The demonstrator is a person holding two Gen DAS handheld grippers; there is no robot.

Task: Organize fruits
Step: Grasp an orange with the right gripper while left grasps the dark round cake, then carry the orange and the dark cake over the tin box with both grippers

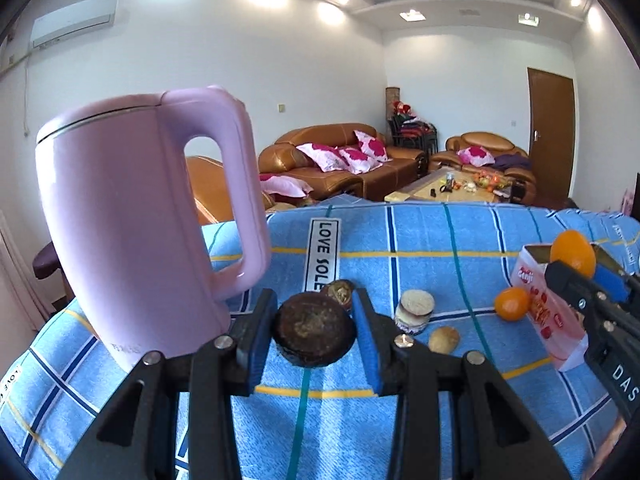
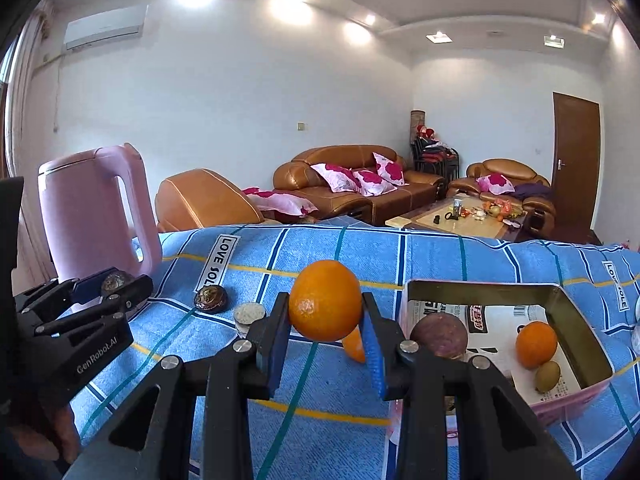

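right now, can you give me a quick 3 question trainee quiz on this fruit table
1. True or false: the right gripper is shut on an orange.
2. What does the left gripper hold? A) a dark round fruit B) a kiwi C) a jar
3. Name one fruit lying in the pink box.

Key
1. True; the orange sits between its blue pads above the cloth.
2. A; the dark round fruit is clamped between the pads.
3. The small orange; a greenish kiwi-like fruit or the purple round fruit also counts.
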